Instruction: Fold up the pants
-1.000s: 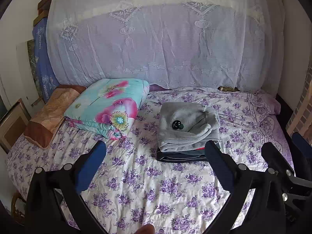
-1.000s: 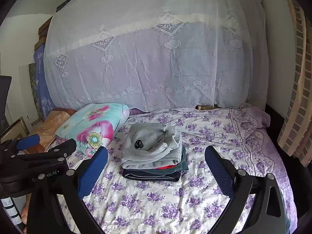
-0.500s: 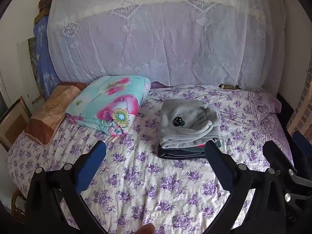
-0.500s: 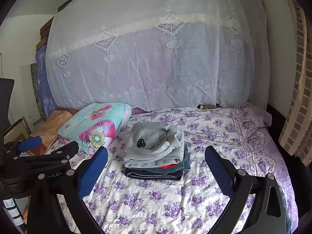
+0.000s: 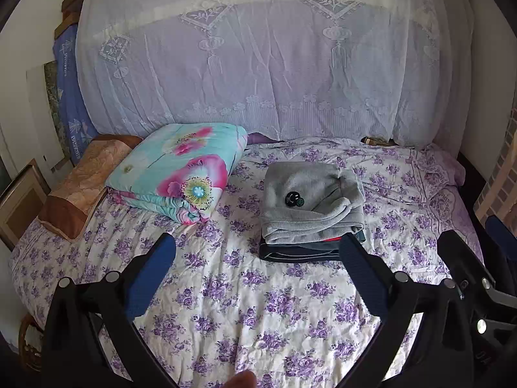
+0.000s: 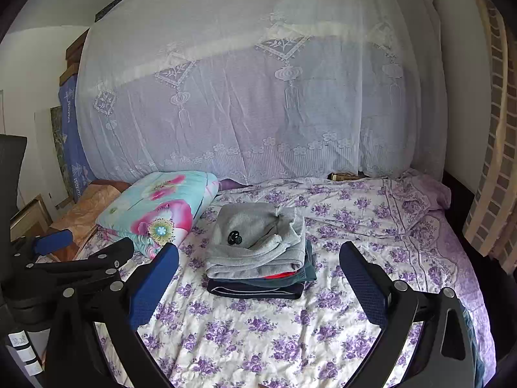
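One folded pants stack [image 5: 310, 213] — two empty, spread grippers [image 5: 257, 252] [image 6: 258, 258]

Floral quilt [image 5: 181, 174] folded on bedsheet [image 5: 245, 317]; lace curtain [image 5: 274, 64] behind.

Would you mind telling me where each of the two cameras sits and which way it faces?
Left wrist: on the left hand-held gripper, facing across the bed toward the folded clothes stack; its open blue fingers and the other gripper at right show.
Right wrist: on the right hand-held gripper, facing the same stack from farther right; its open fingers and the left gripper at left show.
Shared: stack, floral quilt, lace curtain.
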